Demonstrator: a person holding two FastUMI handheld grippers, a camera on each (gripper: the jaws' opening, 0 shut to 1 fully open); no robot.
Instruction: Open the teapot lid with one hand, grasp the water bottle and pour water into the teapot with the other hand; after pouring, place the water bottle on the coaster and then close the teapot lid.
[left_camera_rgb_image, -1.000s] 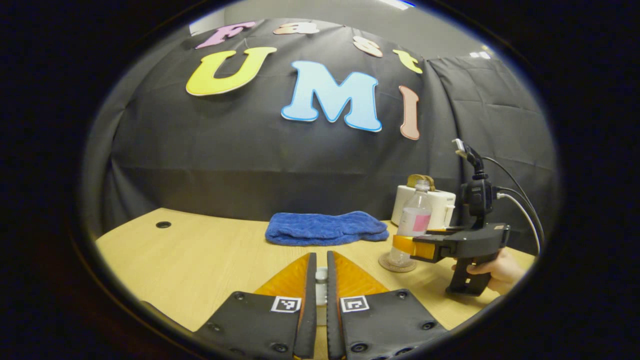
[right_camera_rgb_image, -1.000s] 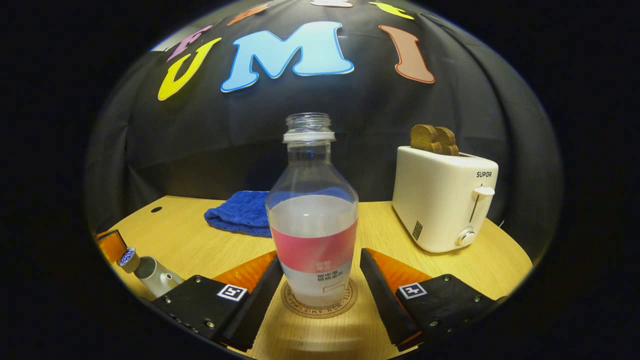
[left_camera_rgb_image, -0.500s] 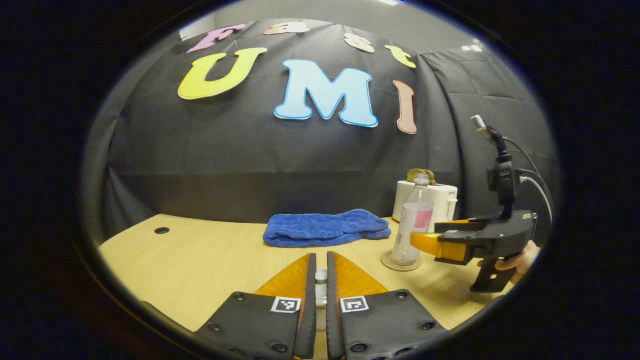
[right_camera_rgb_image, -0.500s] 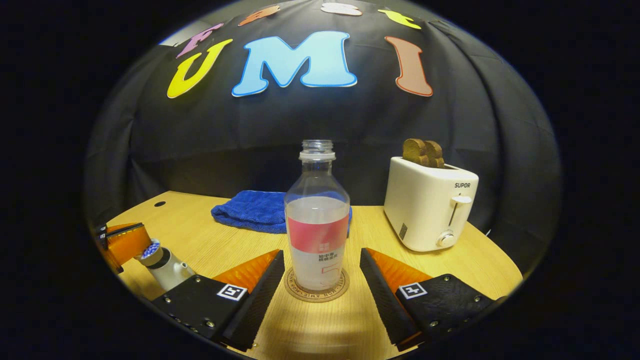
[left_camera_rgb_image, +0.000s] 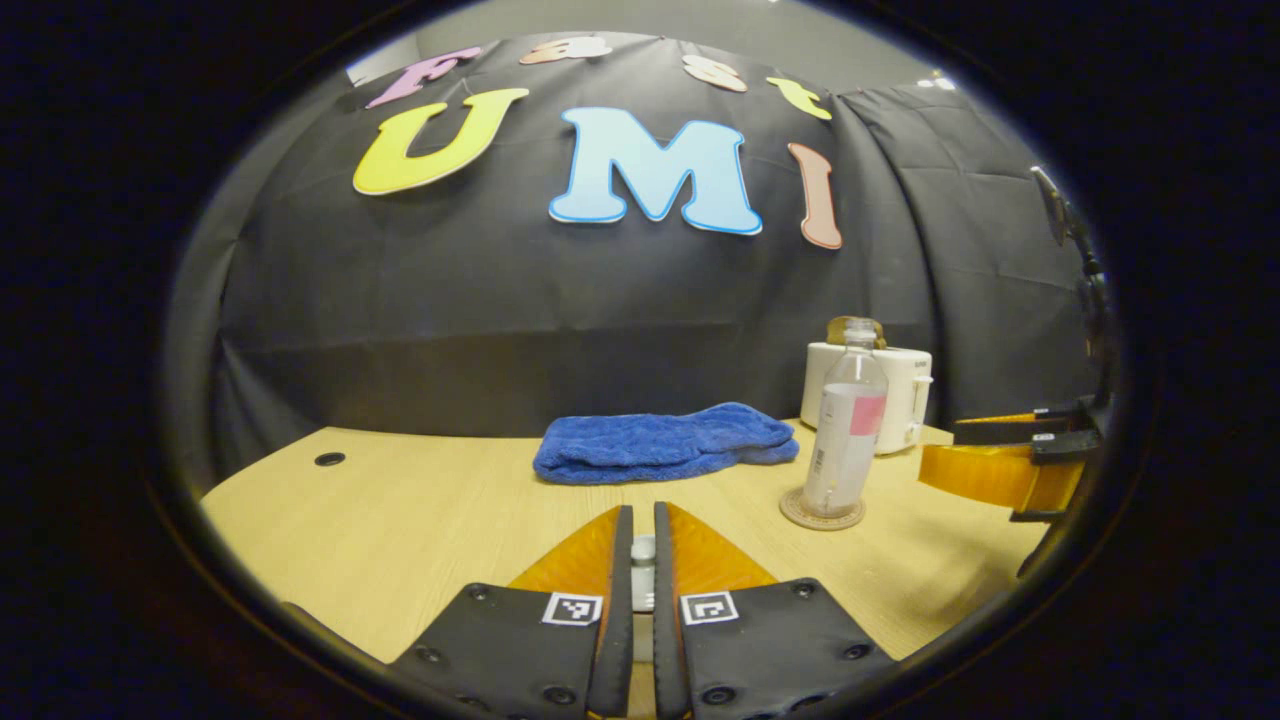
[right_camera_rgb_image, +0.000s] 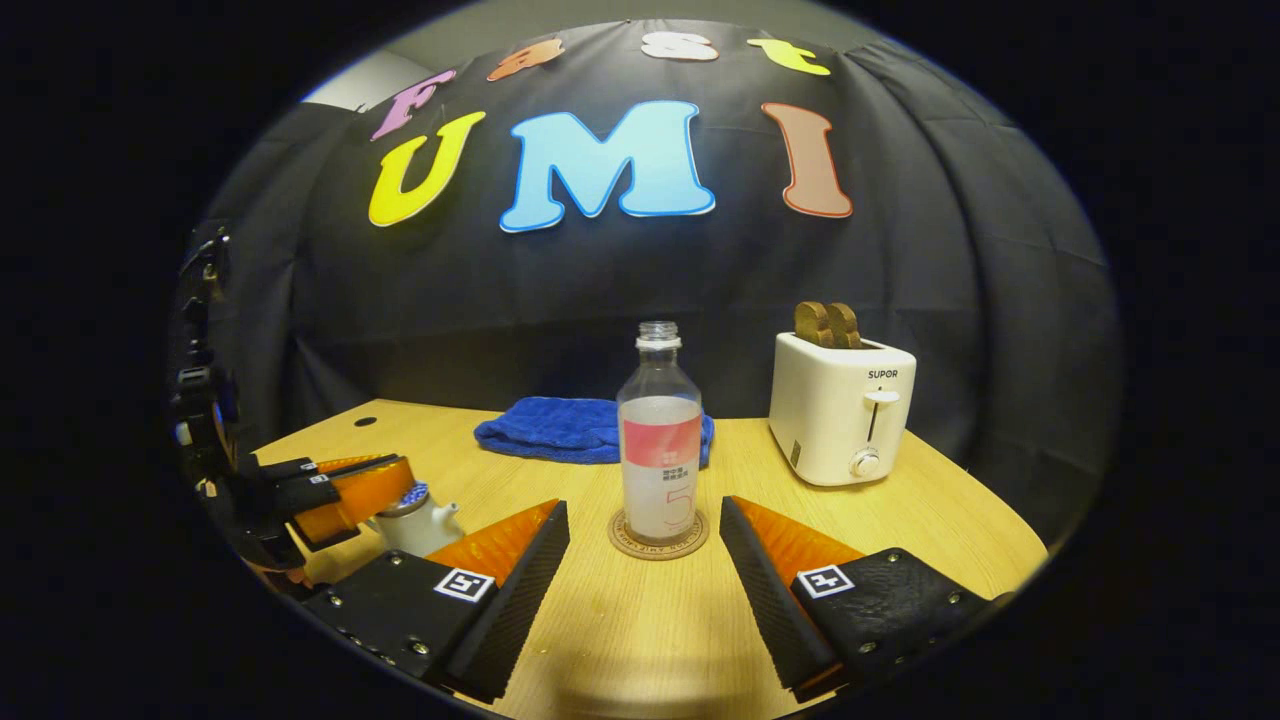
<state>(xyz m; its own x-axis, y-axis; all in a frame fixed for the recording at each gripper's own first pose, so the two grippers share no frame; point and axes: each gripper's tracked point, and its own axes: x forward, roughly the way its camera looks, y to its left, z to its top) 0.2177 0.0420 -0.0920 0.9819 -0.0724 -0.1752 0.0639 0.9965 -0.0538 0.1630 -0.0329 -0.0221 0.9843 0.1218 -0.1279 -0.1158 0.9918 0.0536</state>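
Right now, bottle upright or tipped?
Upright: the water bottle stands uncapped on the coaster, part full, between the open right gripper fingers, untouched.

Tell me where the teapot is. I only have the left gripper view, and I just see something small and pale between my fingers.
Observer: The teapot stands on the table right under the left gripper, with its spout toward the bottle.
Operator: Is the lid seated?
Observer: I cannot tell. A patch of blue-patterned lid shows at the pot's top, just below the fingers.
Operator: And the right gripper?
Observer: The right gripper is wide open. The bottle stands upright on its coaster ahead of it, with a clear gap to each finger.
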